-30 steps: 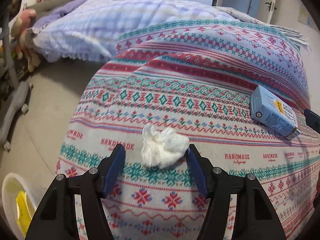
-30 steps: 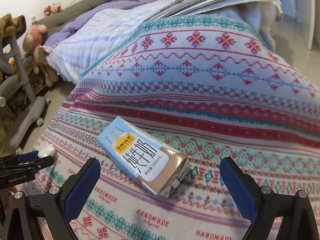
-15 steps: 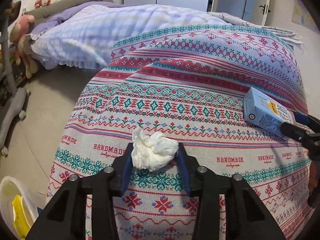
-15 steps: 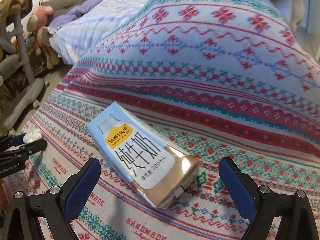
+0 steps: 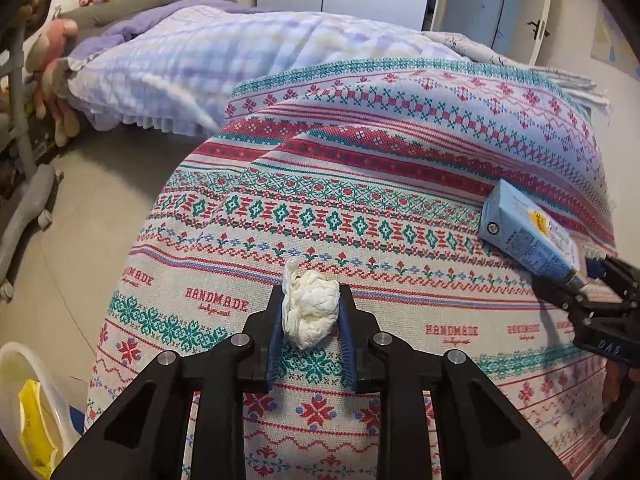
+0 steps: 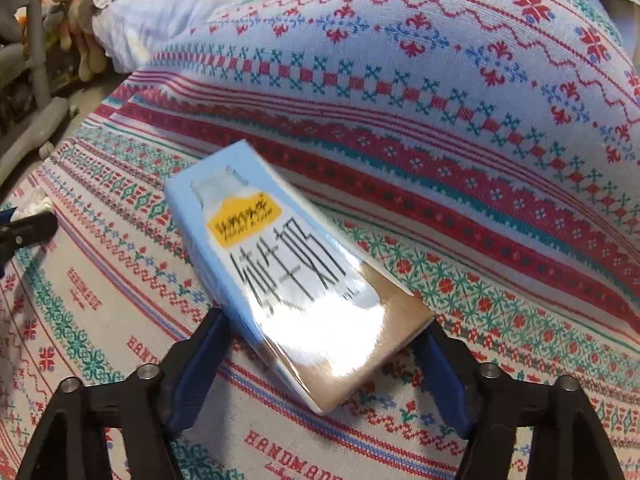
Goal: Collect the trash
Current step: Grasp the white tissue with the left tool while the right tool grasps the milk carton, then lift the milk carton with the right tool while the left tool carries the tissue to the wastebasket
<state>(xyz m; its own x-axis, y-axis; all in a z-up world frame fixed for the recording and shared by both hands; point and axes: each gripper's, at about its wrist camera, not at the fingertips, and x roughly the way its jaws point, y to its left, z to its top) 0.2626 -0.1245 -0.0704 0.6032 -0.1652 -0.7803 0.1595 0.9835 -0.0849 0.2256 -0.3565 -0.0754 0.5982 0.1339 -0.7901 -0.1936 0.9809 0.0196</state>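
A crumpled white tissue wad [image 5: 312, 312] lies on the patterned cloth [image 5: 360, 184]. My left gripper [image 5: 308, 296] is closing on it, and both blue pads press its sides. To the right lies a light-blue milk carton [image 5: 528, 236] with the right gripper's tips at its near end. In the right wrist view the carton [image 6: 288, 264] lies aslant between the fingers of my right gripper [image 6: 326, 324]. Its jaws are closing, and the pads meet the carton's near corners. The left gripper's tip [image 6: 28, 224] and the tissue [image 6: 34, 204] show at the far left.
A white bin [image 5: 16, 392] holding something yellow stands on the floor at the lower left. A pale checked quilt [image 5: 240, 52] lies behind the cloth. Plush toys [image 5: 52, 56] and a grey wheeled chair base [image 5: 28, 200] are on the left.
The left jaws have come in from wide apart onto the tissue. The right gripper has dropped closer to the carton, rolled, and its jaws have narrowed onto the carton's near end.
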